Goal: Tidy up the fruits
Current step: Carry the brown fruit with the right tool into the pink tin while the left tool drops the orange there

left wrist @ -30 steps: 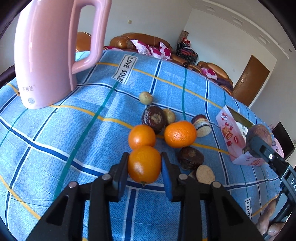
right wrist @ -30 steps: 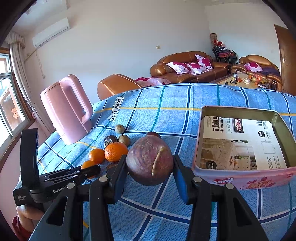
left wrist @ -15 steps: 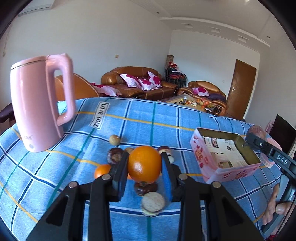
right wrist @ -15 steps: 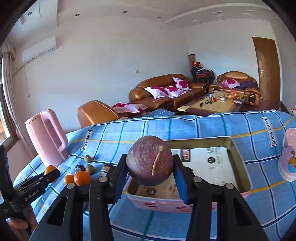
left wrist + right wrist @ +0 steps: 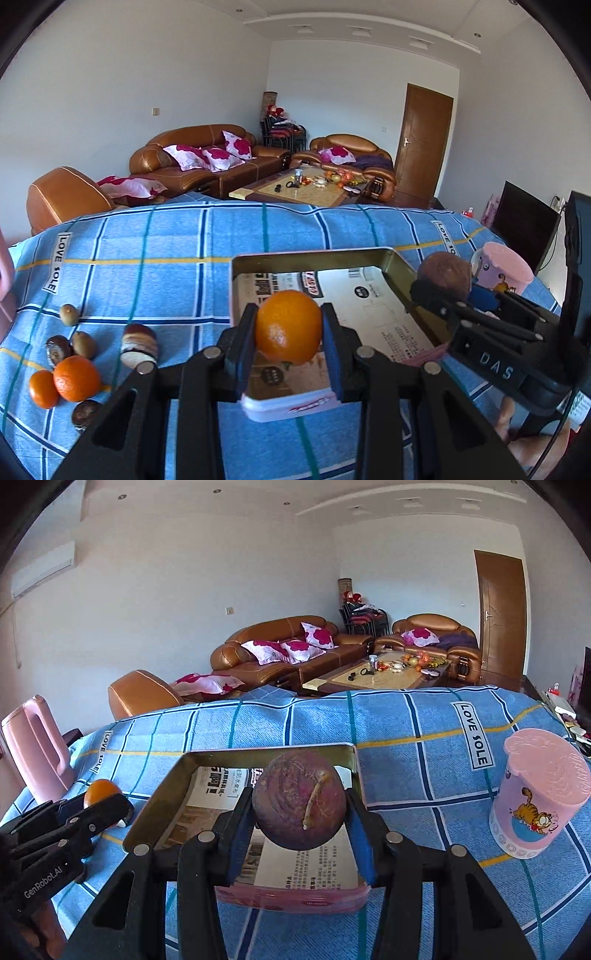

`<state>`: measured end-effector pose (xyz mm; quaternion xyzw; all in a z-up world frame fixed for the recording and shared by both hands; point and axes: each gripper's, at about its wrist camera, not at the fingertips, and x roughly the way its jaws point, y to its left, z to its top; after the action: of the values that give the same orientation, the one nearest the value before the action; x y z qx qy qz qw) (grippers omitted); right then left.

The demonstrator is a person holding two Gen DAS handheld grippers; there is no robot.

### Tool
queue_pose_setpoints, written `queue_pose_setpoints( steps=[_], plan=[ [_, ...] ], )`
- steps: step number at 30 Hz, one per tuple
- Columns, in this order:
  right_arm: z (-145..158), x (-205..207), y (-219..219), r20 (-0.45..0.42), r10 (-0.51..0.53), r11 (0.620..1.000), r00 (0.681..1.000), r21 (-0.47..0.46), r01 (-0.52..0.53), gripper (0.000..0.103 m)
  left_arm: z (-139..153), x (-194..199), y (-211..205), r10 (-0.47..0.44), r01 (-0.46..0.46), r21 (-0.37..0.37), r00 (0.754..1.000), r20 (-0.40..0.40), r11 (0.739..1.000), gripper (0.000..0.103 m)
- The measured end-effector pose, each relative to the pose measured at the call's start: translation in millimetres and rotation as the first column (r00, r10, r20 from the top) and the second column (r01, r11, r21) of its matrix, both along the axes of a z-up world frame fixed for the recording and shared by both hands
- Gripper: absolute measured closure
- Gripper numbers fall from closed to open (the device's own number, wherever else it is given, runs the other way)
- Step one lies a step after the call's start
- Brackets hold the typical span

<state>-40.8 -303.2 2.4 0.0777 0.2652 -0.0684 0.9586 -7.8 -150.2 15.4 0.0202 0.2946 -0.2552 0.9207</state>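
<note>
My left gripper (image 5: pixel 288 345) is shut on an orange (image 5: pixel 289 326), held above the near end of a pink tin box (image 5: pixel 295 408) lined with printed paper. My right gripper (image 5: pixel 300 825) is shut on a dark purple passion fruit (image 5: pixel 299 800) and hangs over the same box (image 5: pixel 291 897). In the left wrist view the right gripper (image 5: pixel 448 286) with its purple fruit (image 5: pixel 445 273) shows at the box's right side. The right wrist view has the left gripper (image 5: pixel 110 805) with the orange (image 5: pixel 99 790) at the box's left. Loose fruits lie on the cloth at left: two oranges (image 5: pixel 75 378), kiwis (image 5: pixel 83 343) and dark passion fruits (image 5: pixel 139 345).
A blue checked cloth (image 5: pixel 147 266) covers the table. A pink kettle (image 5: pixel 35 746) stands at the far left, a pink lidded cup (image 5: pixel 535 794) at the right of the box. Sofas and a coffee table lie beyond the table's far edge.
Both grippers have swung right from the fruit pile to above the tin box, each carrying its fruit. The kettle has slid out of the left wrist view.
</note>
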Motion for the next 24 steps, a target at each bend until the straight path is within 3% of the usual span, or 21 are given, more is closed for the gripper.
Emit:
queue_pose_setpoints(
  steps=[15,24],
  plan=[
    [-22.8,16.6,4.4,-0.124,0.033,0.999,0.992,0.016,-0.031,0.053,-25.6,13.7,-22.3,-0.002,0.009,0.083,0.997,-0.083,0.996,0.068],
    [-21.9,11.5,1.0,-0.103,0.016,0.999,0.995,0.039,-0.012,0.051,-28.2,14.0,-24.0,0.012,-0.003,0.109,0.996,-0.086,0.994,0.067]
  ],
)
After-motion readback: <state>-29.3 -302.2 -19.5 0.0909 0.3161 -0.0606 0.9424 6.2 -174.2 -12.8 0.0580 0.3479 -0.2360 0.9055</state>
